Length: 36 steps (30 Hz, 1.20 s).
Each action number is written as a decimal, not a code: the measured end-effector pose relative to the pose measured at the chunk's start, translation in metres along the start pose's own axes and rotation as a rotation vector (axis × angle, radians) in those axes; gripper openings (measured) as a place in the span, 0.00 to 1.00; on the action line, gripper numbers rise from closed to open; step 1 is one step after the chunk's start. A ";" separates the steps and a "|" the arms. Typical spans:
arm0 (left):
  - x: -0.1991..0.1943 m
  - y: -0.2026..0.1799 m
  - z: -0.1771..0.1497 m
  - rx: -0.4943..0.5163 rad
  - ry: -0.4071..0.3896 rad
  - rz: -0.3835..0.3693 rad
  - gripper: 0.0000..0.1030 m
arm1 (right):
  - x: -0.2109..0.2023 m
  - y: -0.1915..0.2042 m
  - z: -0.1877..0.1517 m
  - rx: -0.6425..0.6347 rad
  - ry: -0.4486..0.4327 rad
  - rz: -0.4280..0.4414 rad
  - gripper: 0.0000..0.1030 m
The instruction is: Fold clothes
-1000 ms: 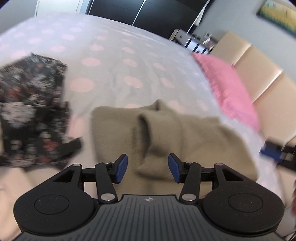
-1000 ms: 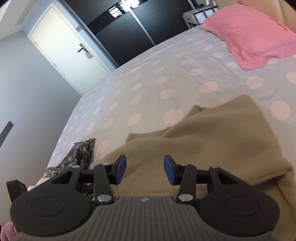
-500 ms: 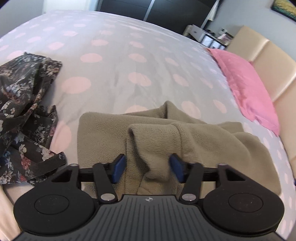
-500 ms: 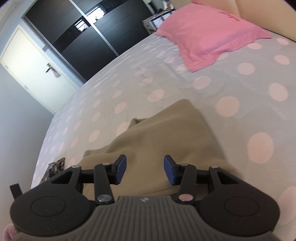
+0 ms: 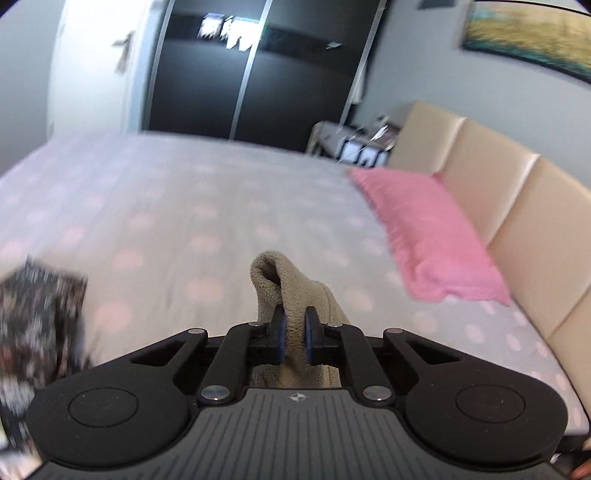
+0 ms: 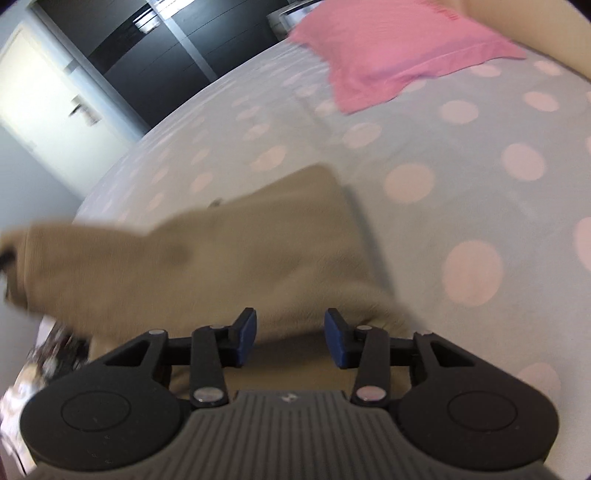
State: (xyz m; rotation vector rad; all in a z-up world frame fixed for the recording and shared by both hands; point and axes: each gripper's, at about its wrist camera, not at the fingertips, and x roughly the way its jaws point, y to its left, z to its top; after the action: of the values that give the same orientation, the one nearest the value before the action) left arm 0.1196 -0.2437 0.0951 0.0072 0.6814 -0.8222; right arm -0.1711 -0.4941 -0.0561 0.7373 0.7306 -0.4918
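The left gripper [image 5: 293, 341] is clamped on a fold of the tan fleece garment [image 5: 291, 295], its blue pads [image 5: 280, 339] pressed against the cloth from both sides. A loop of the fleece stands up above the jaws and the rest hangs out of sight below the tool. The right gripper [image 6: 289, 341] stands wide apart, holding nothing, its blue pads [image 6: 245, 334] just over the near edge of the same garment [image 6: 207, 266].

In the right wrist view the fleece spreads over the near part of the bed, and its left end is pulled up and away toward the left, blurred; the lifted part seems to be a sleeve or a corner, though the blur hides which.

Under it lies the pale grey bedsheet with pink dots [image 6: 461, 192], reaching far across the room. At the near left lies a dark floral-print garment [image 5: 37, 325], crumpled and apart from the fleece. On the far right a pink pillow [image 5: 428, 236] rests against the cream padded headboard [image 5: 517, 199]. Beyond the bed stand dark sliding wardrobe doors [image 5: 229, 74], with a white door [image 6: 48, 107] to their left, and a framed picture [image 5: 528, 33] hangs on the grey wall above the headboard.
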 end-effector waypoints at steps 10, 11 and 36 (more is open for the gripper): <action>-0.023 -0.023 0.023 0.077 0.004 0.015 0.07 | 0.051 0.007 -0.024 -0.207 -0.051 -0.157 0.09; -0.022 -0.016 0.021 0.071 0.018 0.028 0.07 | 0.051 0.002 -0.020 -0.185 -0.075 -0.177 0.04; 0.047 0.136 -0.109 -0.209 0.339 0.141 0.29 | 0.075 0.009 -0.019 -0.198 0.077 -0.240 0.13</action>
State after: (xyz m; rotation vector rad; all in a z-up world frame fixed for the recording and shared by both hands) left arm 0.1736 -0.1529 -0.0513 0.0054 1.0730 -0.6158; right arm -0.1245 -0.4853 -0.1182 0.4878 0.9322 -0.6012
